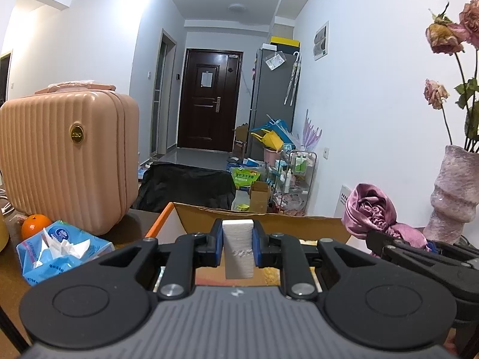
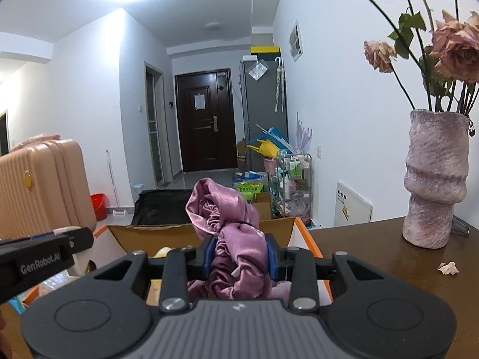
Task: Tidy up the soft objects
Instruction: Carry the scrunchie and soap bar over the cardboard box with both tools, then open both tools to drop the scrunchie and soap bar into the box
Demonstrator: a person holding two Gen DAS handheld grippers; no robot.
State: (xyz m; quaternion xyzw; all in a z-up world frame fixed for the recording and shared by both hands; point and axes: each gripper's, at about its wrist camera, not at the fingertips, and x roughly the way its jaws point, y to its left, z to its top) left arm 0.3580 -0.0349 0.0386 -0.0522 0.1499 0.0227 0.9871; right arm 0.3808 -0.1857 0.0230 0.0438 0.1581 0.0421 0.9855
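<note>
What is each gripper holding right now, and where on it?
The left gripper pinches a white foam block by its two side faces. The right gripper clamps the bunched purple satin cloth around its middle.

The open cardboard box [image 2: 143,239] lies directly ahead, its mouth unblocked from above. On the tabletop [image 2: 374,257] beyond the box's right wall, bare wood runs to the vase [image 2: 434,179] near the right edge. Left of the box, the pink suitcase [image 1: 66,158], tissue pack [image 1: 60,251] and orange [image 1: 34,224] crowd that side.
</note>
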